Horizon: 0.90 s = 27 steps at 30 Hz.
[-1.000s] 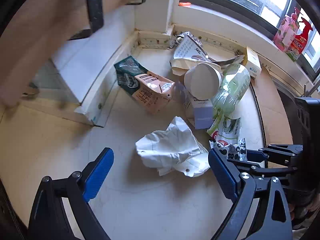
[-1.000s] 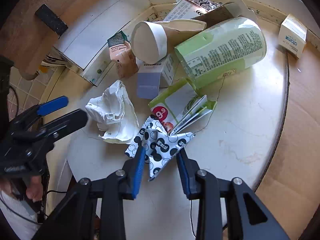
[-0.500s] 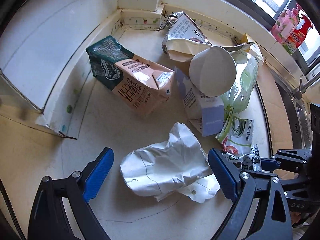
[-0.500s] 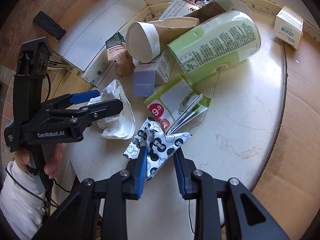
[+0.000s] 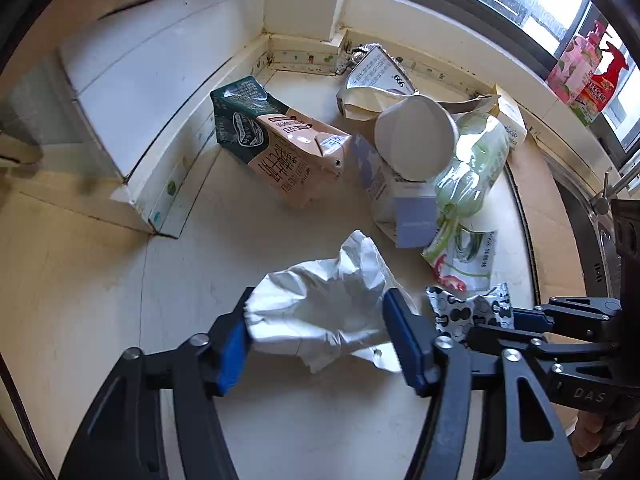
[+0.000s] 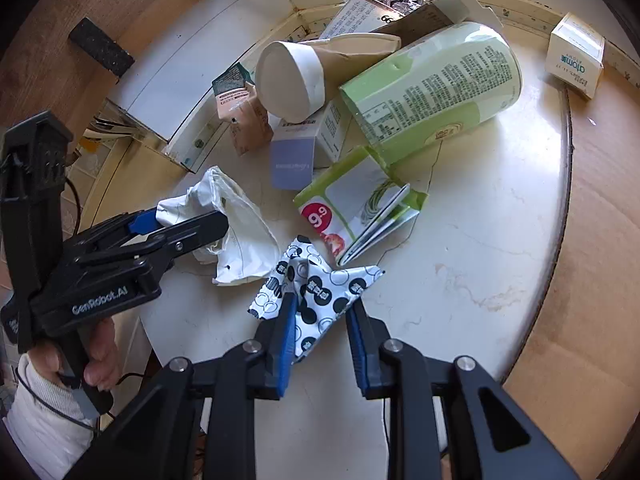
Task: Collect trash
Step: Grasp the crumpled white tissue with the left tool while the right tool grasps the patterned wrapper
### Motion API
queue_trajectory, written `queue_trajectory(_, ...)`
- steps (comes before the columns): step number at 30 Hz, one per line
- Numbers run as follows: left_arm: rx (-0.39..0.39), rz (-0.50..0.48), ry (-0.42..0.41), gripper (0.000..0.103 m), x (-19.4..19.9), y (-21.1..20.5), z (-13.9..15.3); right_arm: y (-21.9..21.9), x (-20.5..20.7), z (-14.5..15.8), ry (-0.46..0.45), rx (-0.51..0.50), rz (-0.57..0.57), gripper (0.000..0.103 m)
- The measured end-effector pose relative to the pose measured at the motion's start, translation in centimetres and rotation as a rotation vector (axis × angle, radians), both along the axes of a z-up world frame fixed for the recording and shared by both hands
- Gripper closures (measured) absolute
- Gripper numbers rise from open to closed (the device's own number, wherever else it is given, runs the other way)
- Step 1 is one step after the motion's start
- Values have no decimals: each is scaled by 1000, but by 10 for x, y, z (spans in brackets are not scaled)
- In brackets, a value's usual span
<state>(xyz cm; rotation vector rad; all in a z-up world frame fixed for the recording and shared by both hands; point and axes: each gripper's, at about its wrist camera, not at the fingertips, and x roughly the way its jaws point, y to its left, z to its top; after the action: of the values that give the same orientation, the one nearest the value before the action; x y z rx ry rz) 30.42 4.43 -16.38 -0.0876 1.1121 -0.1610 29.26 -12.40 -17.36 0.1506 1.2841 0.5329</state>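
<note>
Left gripper (image 5: 316, 332): jaws have just been closing, and there they are now, blue pads pressed on both sides of the crumpled white paper bag (image 5: 324, 304)
Crumpled white paper bag: on the pale round tabletop (image 5: 240, 240), on the near side of the lavender carton (image 5: 400, 208), squeezed between the left jaws
Right gripper (image 6: 320, 332): jaws have just been closing too, narrow now, astride the tail of the polka-dot wrapper (image 6: 316, 292); whether both pads truly bite it I cannot tell
Polka-dot wrapper: black-and-white, flat on the tabletop, just beside the white bag and in front of the lavender carton
Green snack packet (image 6: 360, 212): red price sticker up, between the lavender carton and the polka-dot wrapper
Paper cup (image 5: 416, 136): tipped on its side, resting on top of the lavender carton
Light green bag (image 6: 432, 92): lying just behind and right of the lavender carton, against the cup
Milk carton (image 5: 280, 140): pink and dark green, on its side, left of the lavender carton
Person's hand (image 6: 96, 360): gripping the left tool's handle, white sleeve at the wrist
</note>
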Motion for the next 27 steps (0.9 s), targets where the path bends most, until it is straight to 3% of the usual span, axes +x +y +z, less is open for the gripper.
queue_trajectory(12,24,59,-43,51,-55,-3,29,7,-23,18,-39,1,1,80)
queue_trajectory(27,57,90,-117,51,-167,2,74,17,-98,55,-101,-7,45,80)
